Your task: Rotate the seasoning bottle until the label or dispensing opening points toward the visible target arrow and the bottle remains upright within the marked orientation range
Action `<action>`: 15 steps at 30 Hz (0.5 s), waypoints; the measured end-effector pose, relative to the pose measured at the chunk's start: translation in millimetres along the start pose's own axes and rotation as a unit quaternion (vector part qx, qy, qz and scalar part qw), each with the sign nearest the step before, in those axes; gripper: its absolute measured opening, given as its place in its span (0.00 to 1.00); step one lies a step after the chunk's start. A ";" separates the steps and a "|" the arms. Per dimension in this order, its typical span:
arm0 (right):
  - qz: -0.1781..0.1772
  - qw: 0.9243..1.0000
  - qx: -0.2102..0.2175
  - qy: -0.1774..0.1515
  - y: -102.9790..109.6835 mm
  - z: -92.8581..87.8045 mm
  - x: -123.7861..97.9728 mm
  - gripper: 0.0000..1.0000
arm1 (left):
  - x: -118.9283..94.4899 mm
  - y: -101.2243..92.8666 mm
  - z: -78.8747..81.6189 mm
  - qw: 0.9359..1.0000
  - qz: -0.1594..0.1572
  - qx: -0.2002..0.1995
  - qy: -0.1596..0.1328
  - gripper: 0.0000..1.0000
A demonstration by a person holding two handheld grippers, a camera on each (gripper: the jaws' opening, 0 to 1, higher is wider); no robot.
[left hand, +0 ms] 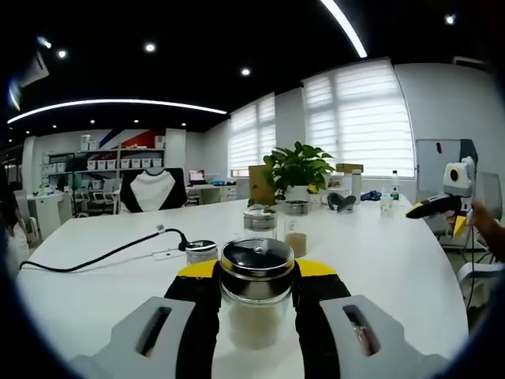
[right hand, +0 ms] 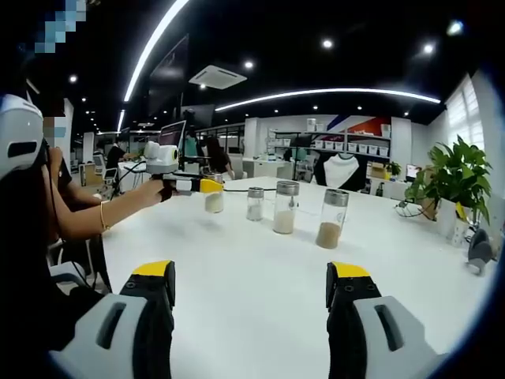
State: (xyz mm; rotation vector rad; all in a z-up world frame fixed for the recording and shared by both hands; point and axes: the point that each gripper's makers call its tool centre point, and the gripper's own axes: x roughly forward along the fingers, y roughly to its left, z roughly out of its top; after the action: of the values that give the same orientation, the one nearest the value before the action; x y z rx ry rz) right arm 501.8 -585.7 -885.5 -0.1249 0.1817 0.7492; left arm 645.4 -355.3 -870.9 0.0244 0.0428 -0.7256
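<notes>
Glass, steel and matt plastic on a smooth white top

The seasoning bottle point(left hand: 256, 296) shows clear glass walls, pale grains inside, and a glossy metal cap catching the ceiling lights; the left gripper point(left hand: 256, 316) flanks it in matt black plastic with yellow tips and smooth grey shells. The table point(left hand: 394, 260) looks smooth, white, faintly sheeny. Over in the right gripper view, three more jars point(right hand: 286, 207) are glass with dull silver lids (contents sandy to brown), and the right gripper point(right hand: 251, 304) wears the same matt black and yellow plastic.
</notes>
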 end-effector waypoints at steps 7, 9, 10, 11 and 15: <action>0.005 1.000 0.007 0.001 0.6 -4.2 1.8 0.77 | 1.2 -16.2 -3.0 1.000 -0.015 0.005 0.007 0.37; 0.006 1.000 0.007 0.002 1.3 -4.9 2.3 0.77 | 1.6 -20.8 -2.4 1.000 -0.021 0.004 0.006 0.37; 0.007 1.000 0.007 0.002 1.7 -5.0 2.6 0.77 | 1.7 -22.9 -2.1 1.000 -0.023 0.002 0.005 0.37; 0.007 1.000 0.008 0.001 2.0 -5.1 2.9 0.77 | 1.8 -25.3 -1.7 1.000 -0.027 -0.001 0.003 0.37; 0.009 1.000 0.010 0.000 2.5 -5.3 3.9 0.77 | 2.0 -36.4 -1.7 0.999 -0.038 -0.006 0.001 0.37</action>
State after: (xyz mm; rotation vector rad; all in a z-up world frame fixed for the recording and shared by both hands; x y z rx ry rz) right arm 502.3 -582.3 -891.7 -0.1052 0.1900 0.7644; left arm 622.7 -383.7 -873.0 0.0123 0.0511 -0.8014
